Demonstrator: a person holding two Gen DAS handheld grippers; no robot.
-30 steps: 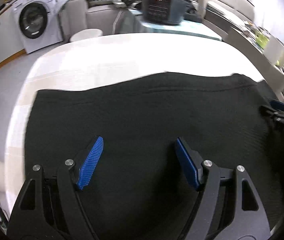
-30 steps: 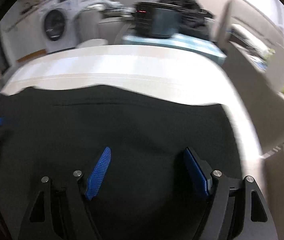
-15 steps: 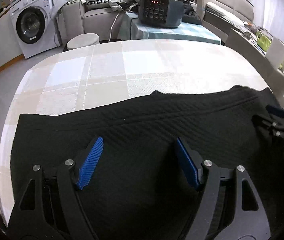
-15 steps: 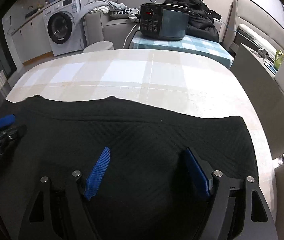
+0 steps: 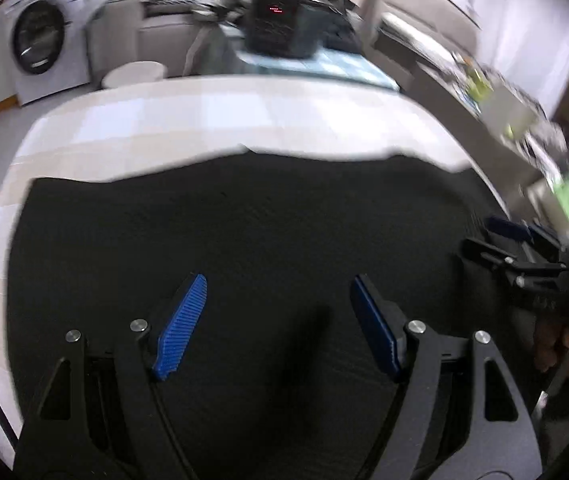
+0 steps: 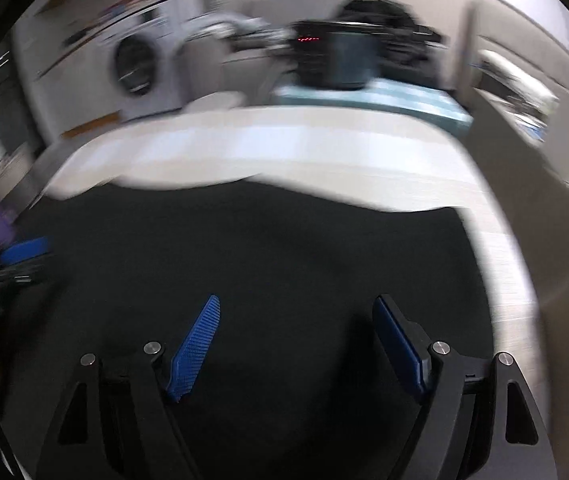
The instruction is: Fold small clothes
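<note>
Lying flat across the frame's lower half, the black garment (image 5: 268, 220) looks soft and limp; both grippers (image 5: 278, 322) (image 6: 296, 344) gape empty—best pinched at a far corner.

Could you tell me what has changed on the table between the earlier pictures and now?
Both views have gone from sharp to blurred, so both hands are moving. The right gripper has just been opening slightly, with nothing pinched between its fingers. The left gripper is open as before, also empty. The black garment still lies spread flat on the checked table.
</note>
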